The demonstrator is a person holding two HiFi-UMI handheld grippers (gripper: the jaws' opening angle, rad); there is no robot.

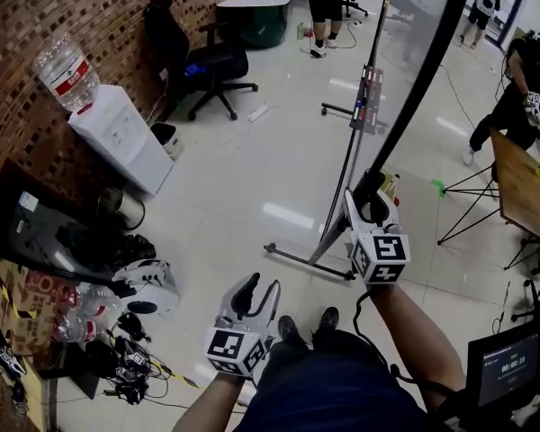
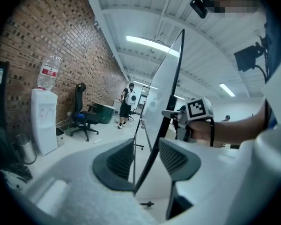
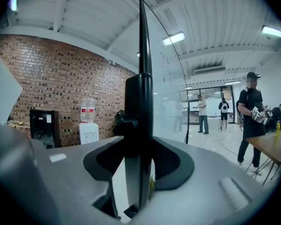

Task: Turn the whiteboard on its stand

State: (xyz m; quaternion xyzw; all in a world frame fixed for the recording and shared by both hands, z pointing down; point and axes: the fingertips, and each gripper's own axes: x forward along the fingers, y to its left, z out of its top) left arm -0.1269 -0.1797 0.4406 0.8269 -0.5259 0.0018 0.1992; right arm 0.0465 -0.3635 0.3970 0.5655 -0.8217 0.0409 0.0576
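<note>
Right gripper (image 3: 139,156) clamps whiteboard (image 3: 143,46) edge; contact unclear in head view.

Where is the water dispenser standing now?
In the head view the water dispenser stands upper left against the brick wall, between the black office chair and a metal bin.

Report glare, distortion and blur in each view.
Head view: bright glare patches on the glossy floor. Left gripper view: fisheye bows the whiteboard edge, and the corners are blacked out. Right gripper view: the whiteboard frame looms dark and soft close to the lens.
</note>
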